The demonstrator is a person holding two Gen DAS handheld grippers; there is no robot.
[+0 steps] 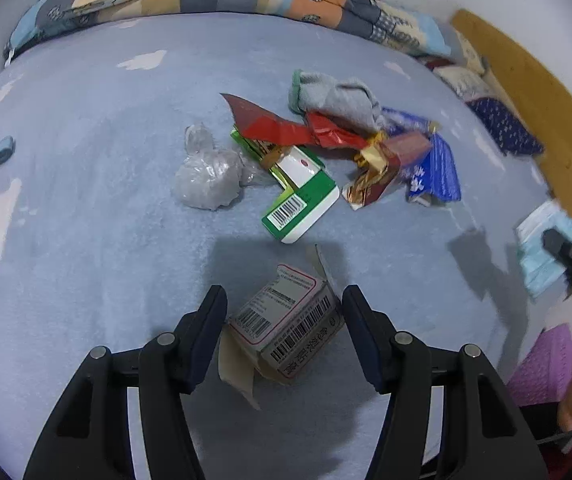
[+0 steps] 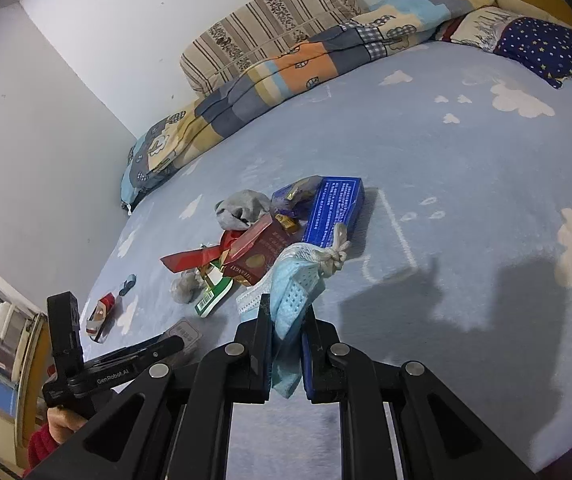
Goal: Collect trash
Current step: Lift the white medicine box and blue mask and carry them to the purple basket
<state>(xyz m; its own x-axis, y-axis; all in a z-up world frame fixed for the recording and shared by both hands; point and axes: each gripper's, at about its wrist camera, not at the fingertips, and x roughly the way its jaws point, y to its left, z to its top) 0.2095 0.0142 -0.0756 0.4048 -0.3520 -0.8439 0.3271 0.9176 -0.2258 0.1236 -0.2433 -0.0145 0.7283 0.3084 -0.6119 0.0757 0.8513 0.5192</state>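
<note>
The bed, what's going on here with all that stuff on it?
A person is clearing trash off the bed with two handheld grippers. The right gripper is shut on a blue face mask. The left gripper is open, its fingers on either side of a small white box lying on the sheet, not yet gripped. A pile of wrappers, cartons and a grey sock waits further back.

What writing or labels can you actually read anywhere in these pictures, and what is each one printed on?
"GenRobot.AI": on the left gripper, seen from the right wrist camera.
Large Chinese characters and barcodes: on the small white box between the left gripper's open fingers; too blurred to read.
Barcode: on the green and white box; digits too small.
White print: on the blue box; too small to read.
</note>
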